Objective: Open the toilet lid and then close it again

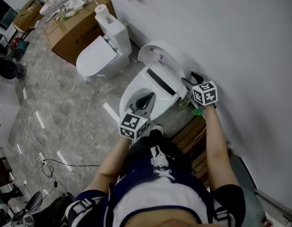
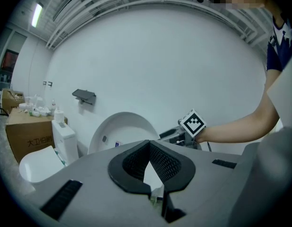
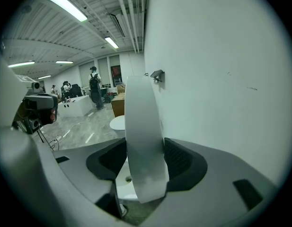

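The toilet (image 1: 128,94) stands against the white wall (image 1: 221,27), and its lid (image 1: 159,55) is raised, upright and leaning back near that wall. The bowl below it is uncovered.

The right tongs (image 3: 145,149) are clamped on the free edge of the lid. In the right gripper view the lid runs edge-on as a white band straight up between the two dark pads, which press on it from either side with the jaws set wide. In the head view the marker cube of these tongs sits just beside the toilet on the wall side, with the person's forearm stretched out behind it.

The left tongs (image 2: 148,148) are clenched on nothing, their ribbed tips meeting in a point. They hang in front of the bowl, apart from the lid and pointing roughly level toward it. The left gripper view shows the round inner face of the lid ahead, with the right tongs at its right edge.

A second toilet (image 1: 101,56), with its lid down, stands farther along the wall and has a roll of paper (image 1: 101,9) on its tank. A cardboard box (image 1: 75,32) sits behind it. Cables (image 1: 41,157) trail over the grey marbled floor (image 1: 75,108). A small dark shelf (image 2: 84,96) is fixed to the wall above the second toilet. A few people (image 3: 94,91) stand far down the room.
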Available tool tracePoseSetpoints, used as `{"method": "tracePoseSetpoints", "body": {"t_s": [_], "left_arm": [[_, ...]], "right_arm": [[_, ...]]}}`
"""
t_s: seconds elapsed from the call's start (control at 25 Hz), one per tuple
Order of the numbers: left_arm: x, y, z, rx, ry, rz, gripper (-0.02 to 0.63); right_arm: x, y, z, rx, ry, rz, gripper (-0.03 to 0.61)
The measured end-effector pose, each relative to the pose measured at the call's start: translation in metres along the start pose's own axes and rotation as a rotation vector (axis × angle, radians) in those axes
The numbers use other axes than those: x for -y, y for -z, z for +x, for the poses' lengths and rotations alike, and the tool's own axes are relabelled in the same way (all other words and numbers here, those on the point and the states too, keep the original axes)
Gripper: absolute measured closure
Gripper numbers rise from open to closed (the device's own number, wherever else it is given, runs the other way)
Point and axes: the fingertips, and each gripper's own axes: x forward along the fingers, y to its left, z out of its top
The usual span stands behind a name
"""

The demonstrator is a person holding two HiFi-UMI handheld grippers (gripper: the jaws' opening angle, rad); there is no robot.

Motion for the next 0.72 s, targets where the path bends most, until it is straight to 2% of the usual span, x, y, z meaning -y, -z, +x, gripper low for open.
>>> {"method": "tracePoseSetpoints", "body": {"t_s": [0.32, 0.72], "left_arm": [[-0.011, 0.007, -0.024, 0.009, -0.030, -0.016, 0.607], [-0.023, 0.020, -0.046, 0.003, -0.081, -0.057, 0.607]], "right_arm": [[-0.038, 0.011, 0.004, -0.011, -0.025, -0.035, 0.347], [-0.064, 0.024, 0.000, -0.012, 0.023, -0.091, 0.347]]}}
